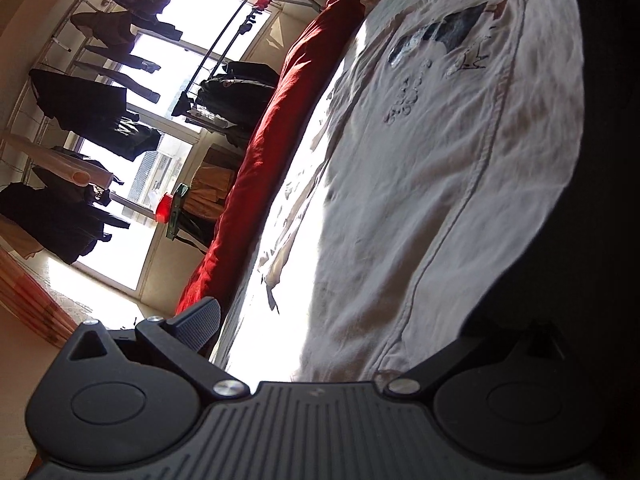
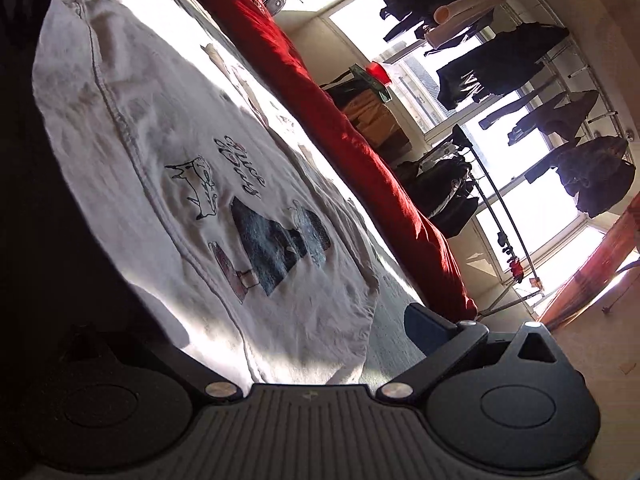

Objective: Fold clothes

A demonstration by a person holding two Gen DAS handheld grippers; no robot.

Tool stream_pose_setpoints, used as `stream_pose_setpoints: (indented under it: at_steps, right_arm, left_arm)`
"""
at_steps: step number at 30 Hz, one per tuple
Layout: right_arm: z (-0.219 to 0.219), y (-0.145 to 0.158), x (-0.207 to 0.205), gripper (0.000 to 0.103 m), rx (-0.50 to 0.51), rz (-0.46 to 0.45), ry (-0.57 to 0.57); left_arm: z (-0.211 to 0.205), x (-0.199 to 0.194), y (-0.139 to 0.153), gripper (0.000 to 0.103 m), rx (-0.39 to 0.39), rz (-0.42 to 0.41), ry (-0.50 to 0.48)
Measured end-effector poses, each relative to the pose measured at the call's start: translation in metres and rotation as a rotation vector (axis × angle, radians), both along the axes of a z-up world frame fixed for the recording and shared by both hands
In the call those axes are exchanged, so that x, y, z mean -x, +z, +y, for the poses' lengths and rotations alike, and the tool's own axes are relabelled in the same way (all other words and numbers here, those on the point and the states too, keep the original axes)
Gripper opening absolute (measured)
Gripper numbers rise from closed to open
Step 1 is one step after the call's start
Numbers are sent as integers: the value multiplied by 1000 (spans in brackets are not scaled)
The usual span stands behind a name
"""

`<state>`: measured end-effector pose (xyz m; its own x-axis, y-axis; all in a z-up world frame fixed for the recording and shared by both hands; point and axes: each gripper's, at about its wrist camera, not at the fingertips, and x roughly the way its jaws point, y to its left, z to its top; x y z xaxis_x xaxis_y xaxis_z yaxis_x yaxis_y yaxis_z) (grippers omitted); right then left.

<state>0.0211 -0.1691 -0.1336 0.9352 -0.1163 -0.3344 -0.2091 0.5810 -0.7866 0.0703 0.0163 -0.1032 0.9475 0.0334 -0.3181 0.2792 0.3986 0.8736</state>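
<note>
folding looks barely begun, as i judge it: white t-shirt [image 1: 432, 184] lies spread nearly flat on the bed, print side up, filling the centre and right of the left wrist view and the left and centre of the right wrist view [image 2: 168, 168]. printed graphic [image 2: 272, 240] shows whole, and no layer is doubled over that i can make out; a stitched seam runs lengthwise through the cloth. every fold seems left to do.

left gripper [image 1: 320, 360] sits at the bottom of its frame with jaws spread wide. one ribbed pad shows at lower left, off the shirt's edge; the other finger at lower right is in dark shadow. shirt cloth runs down between them to the gripper body, but nothing is pinched that i can see. right gripper [image 2: 312, 360] is likewise wide apart, its blue-tinted pad at lower right over bare bed sheet [image 2: 392, 332], the other finger lost in shadow at lower left. the shirt's rounded edge lies just ahead of it, apparently not grasped.

red quilt [image 1: 272, 152] lies rolled along the far side of the bed, near the shirt's far edge, with a sunlit strip of sheet between; that limits room on that side. beyond it stand a clothes rack with dark garments [image 2: 500, 68] and bright windows, well apart. glare washes out the shirt's far edge, so its exact outline is hard to tell.
</note>
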Motion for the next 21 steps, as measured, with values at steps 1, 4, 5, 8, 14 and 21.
stream_pose_setpoints:
  at_steps: [1,4,5,8,14,21]
  right_arm:
    - [-3,0,0,103,-3,2,-1]
    - [-9,0,-1,103,-3,1,-2]
    - [-8,0,-2,103,7,-7,0]
    - [-4,2,-4,103,36,-35,8]
    - [-3,9,-18,103,23,-5,26]
    - [2,12,-21,103,58,-29,59]
  left_arm:
    - [-1,0,-1,102,-17,-5,-8]
    - [-6,0,-5,103,-76,-26,-35]
    - [-7,-1,-5,102,-89,-25,-40]
    - [-6,-3,-2,103,-108,-36,-55]
    - [-7,-9,7,103,-88,-15,-56]
    - [-7,-11,16,103,-90,-64,-66]
